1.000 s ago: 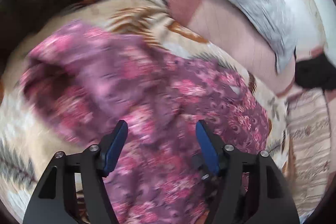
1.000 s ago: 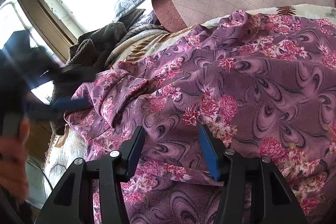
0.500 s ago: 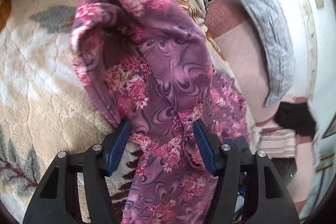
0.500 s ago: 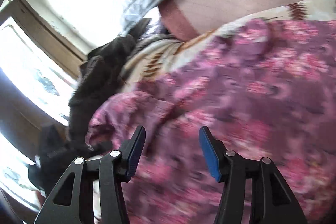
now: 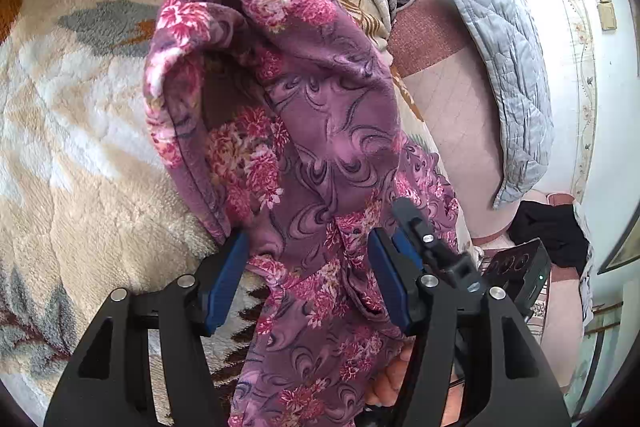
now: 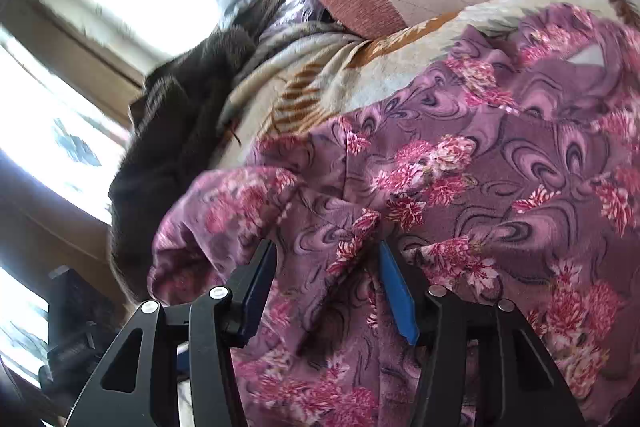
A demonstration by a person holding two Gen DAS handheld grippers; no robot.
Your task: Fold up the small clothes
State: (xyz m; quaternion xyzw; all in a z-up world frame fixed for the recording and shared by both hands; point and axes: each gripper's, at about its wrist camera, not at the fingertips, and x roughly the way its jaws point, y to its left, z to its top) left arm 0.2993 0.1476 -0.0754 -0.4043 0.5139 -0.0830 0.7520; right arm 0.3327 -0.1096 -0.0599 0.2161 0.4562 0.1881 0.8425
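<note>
Purple floral garment [image 5: 320, 131] bunched on cream fleece blanket [image 5: 80, 155], one open end lifted at far side. Left gripper [image 5: 308, 267] released, wide around a fold of cloth. Right gripper [image 6: 328, 279] released too, cloth lying between the blue pads [image 6: 394, 291].

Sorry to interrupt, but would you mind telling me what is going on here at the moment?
A person with a gripper in each hand is folding a purple flowered garment on a cream blanket. The left gripper and the right gripper both have their jaws apart with cloth bunched between them, not clamped. The garment is still rumpled, with one end arched up, so the fold is unfinished.
</note>
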